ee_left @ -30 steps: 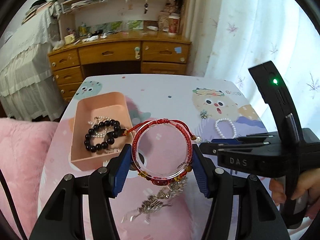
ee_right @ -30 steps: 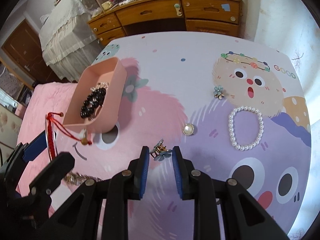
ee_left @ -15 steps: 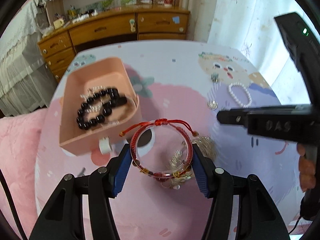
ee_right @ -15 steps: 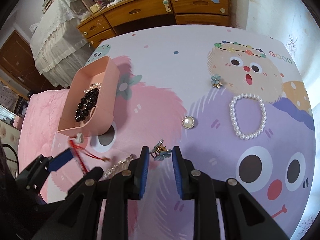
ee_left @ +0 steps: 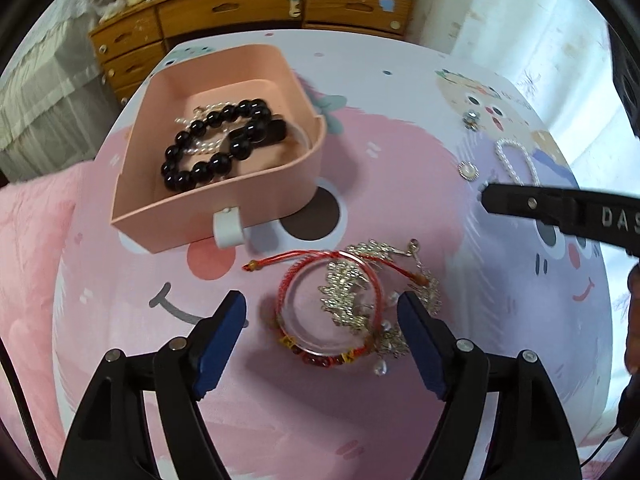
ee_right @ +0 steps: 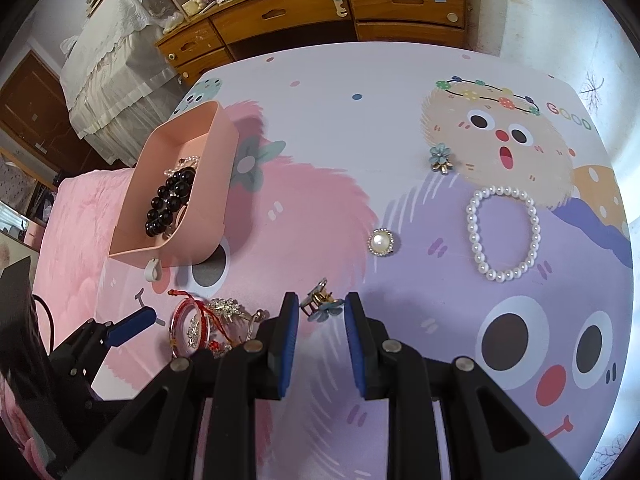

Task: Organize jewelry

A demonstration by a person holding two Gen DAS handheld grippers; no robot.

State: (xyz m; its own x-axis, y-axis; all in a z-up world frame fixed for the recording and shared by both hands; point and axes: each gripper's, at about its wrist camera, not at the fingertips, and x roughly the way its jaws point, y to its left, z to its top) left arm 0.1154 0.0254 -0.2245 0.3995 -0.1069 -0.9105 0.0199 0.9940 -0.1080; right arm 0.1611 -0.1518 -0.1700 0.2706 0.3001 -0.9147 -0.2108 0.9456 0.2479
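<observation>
My left gripper (ee_left: 322,306) is open and empty. Between its blue pads the red cord bangle (ee_left: 326,312) lies flat on the table, on top of a silver leaf hairpiece (ee_left: 352,296). Both show in the right wrist view, bangle (ee_right: 188,322) and hairpiece (ee_right: 226,308). A pink tray (ee_left: 280,184) ahead holds a black bead bracelet (ee_left: 218,144) and small pearls. My right gripper (ee_right: 322,320) is open a little, with a small blue flower hair clip (ee_right: 322,304) just ahead of its tips.
On the cartoon tablecloth lie a pearl bracelet (ee_right: 502,236), a round pearl brooch (ee_right: 382,242) and a blue flower pin (ee_right: 440,158). A wooden dresser (ee_right: 320,12) stands beyond the table. A pink bed (ee_left: 28,264) lies on the left.
My left gripper lowered to the table, opened and let go of the red bangle, which now lies on the silver hairpiece. The right gripper has stayed over the blue clip.
</observation>
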